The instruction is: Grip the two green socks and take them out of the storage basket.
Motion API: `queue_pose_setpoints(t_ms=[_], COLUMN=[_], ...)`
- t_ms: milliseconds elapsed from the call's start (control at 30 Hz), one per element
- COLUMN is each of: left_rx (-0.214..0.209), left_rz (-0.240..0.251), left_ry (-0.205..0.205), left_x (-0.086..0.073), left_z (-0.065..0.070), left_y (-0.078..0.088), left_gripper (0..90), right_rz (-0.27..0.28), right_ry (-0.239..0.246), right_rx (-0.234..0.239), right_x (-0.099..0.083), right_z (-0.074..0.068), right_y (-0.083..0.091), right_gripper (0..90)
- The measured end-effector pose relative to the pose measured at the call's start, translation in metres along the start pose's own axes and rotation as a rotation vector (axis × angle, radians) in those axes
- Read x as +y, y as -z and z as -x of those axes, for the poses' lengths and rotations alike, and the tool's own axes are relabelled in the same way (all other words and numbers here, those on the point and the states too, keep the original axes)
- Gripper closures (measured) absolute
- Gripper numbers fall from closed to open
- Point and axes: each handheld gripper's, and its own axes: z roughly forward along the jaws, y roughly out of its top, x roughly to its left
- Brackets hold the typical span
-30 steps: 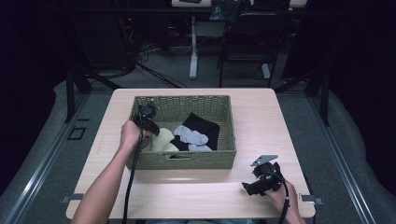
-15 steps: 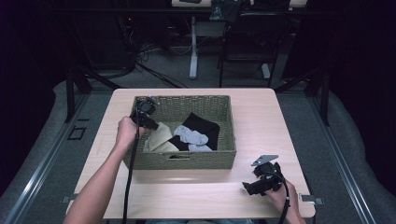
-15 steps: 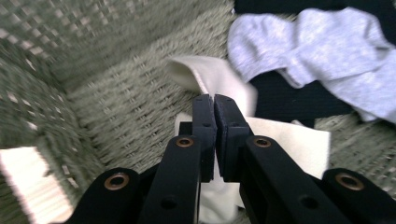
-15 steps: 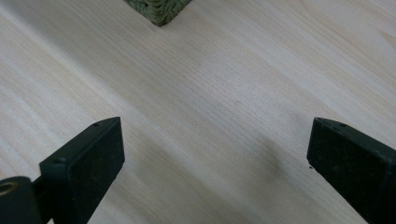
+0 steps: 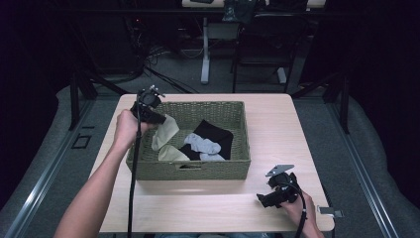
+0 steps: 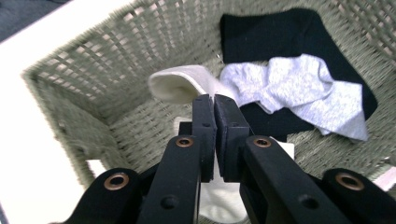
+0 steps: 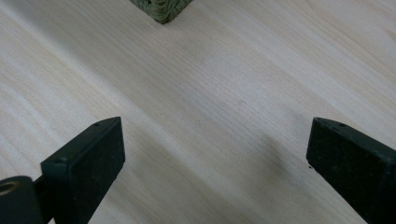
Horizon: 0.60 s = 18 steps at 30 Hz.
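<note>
On the pale wood table, left gripper pinches a cream sock; right gripper gapes empty.

No readable text, no labels, no brands (numbers and signs neither)

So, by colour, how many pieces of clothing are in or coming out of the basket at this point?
Cream socks: 2, a cream sock held by the left gripper and another cream sock lying in the basket
Grey socks: 1, grey sock
Black items: 1, black cloth, which may be more than one piece
Total: 4
</note>
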Motion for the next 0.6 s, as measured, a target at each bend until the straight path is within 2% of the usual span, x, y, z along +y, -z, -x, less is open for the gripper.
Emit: queue_pose_setpoints(t_ms=[167,200,300,367,433,533,600], left_rx=[0.017,0.023,0.04,0.055,0.064,0.092,0.112], left_rz=[0.035,0.047,0.069,0.092,0.111,0.13,0.148], left_ry=[-0.006,-0.003,0.002,0.012,0.021,0.035,0.049], left_x=[0.005,0.005,0.004,0.001,-0.003,-0.011,-0.016], left_z=[-0.005,-0.007,-0.011,-0.014,-0.019,-0.027,-0.032], left_y=[0.023,0.029,0.042,0.052,0.062,0.076,0.082], left_gripper=[87.5,87.4,87.4,87.4,87.4,87.4,87.4], right_rz=[0.006,-0.009,-0.008,0.005,-0.004,0.004,-0.002], right_ry=[-0.011,0.001,0.008,0.001,0.007,-0.011,-0.003], right_rx=[0.005,-0.008,-0.009,0.004,-0.011,-0.004,-0.003], right_x=[-0.001,0.0,0.0,-0.001,-0.001,-0.001,0.0], right_z=[0.0,0.001,0.0,-0.001,0.0,0.0,0.0], right_y=[0.0,0.001,-0.001,-0.001,0.0,0.0,0.0], right_gripper=[3.9,3.9,3.9,3.9,4.0,4.1,4.1])
